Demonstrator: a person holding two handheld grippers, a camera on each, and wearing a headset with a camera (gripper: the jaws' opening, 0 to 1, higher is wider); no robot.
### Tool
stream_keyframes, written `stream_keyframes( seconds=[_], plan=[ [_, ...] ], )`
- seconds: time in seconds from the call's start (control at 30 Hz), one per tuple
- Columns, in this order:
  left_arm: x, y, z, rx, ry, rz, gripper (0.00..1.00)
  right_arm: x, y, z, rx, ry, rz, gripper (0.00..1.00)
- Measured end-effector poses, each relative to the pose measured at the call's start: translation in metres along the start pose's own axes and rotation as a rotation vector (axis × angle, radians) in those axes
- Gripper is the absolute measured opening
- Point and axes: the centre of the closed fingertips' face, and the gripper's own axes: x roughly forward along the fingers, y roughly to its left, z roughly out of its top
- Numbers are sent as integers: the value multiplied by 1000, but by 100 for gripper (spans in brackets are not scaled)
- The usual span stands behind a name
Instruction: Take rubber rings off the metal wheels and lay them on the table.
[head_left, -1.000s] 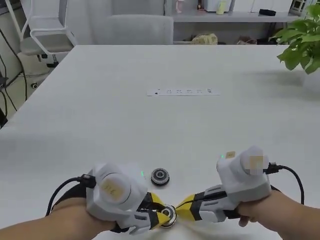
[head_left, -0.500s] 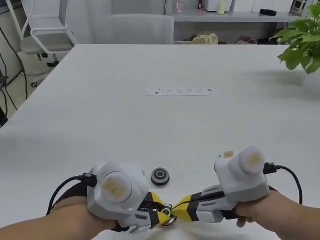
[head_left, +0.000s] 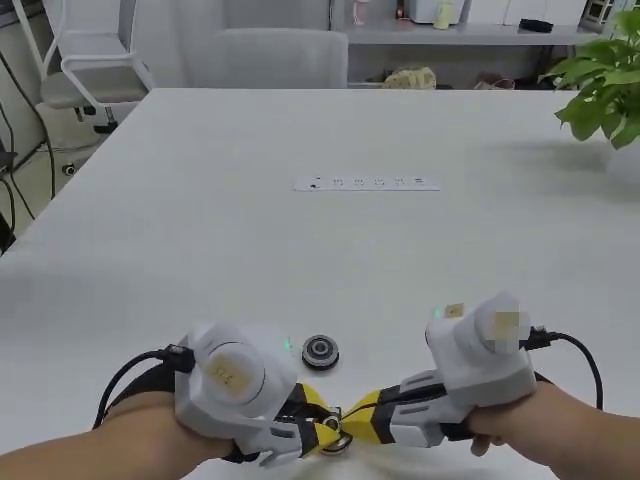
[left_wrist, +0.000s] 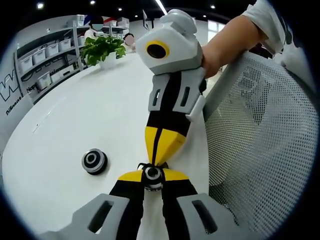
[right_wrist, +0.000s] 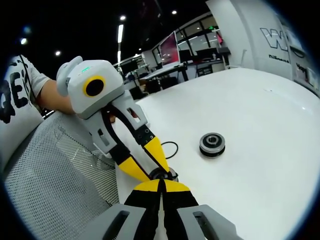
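A small metal wheel (head_left: 336, 437) is held just above the white table's (head_left: 330, 250) near edge. My left gripper (head_left: 322, 432) is shut on it, its yellow tips clamping the wheel (left_wrist: 153, 175) from both sides. My right gripper (head_left: 350, 428) comes in from the opposite side, jaws shut, tips pinching the black rubber ring at the wheel's rim (right_wrist: 162, 174). A thin black loop (right_wrist: 170, 148) shows beside that wheel. A second wheel (head_left: 320, 350) with its dark ring on lies flat on the table just beyond the grippers (left_wrist: 94, 161) (right_wrist: 212, 143).
A white power strip (head_left: 366, 184) lies mid-table. A potted plant (head_left: 600, 85) stands at the far right, and a grey chair (head_left: 280, 55) sits behind the far edge. A mesh chair back (left_wrist: 260, 140) is close behind the grippers.
Both grippers stay joined at the held wheel. The right gripper has edged slightly left and lower. The second wheel has not moved.
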Motion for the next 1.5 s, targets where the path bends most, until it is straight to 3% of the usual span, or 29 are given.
stream_keyframes(
  seconds=[0.2,0.27,0.3,0.63,0.93,1.33,1.5],
  plan=[
    [0,-1,0,3,-2,-5,8,1,3,1,-4,-5,12,0],
    [1,-2,0,3,-1,-8,8,2,12,7,-14,-33,58,0],
    [1,-2,1,3,-2,-7,8,1,10,7,-13,-28,36,0],
    [1,-1,2,1,-9,-8,8,1,7,4,-50,-20,35,0],
    [2,-1,2,-2,-17,-7,8,-2,1,-1,-44,-12,23,0],
    [1,-5,3,46,0,-34,13,-4,-2,0,-35,-17,15,0],
    [-3,-5,7,30,-16,-37,13,-5,-2,1,-32,-23,15,0]
  ],
)
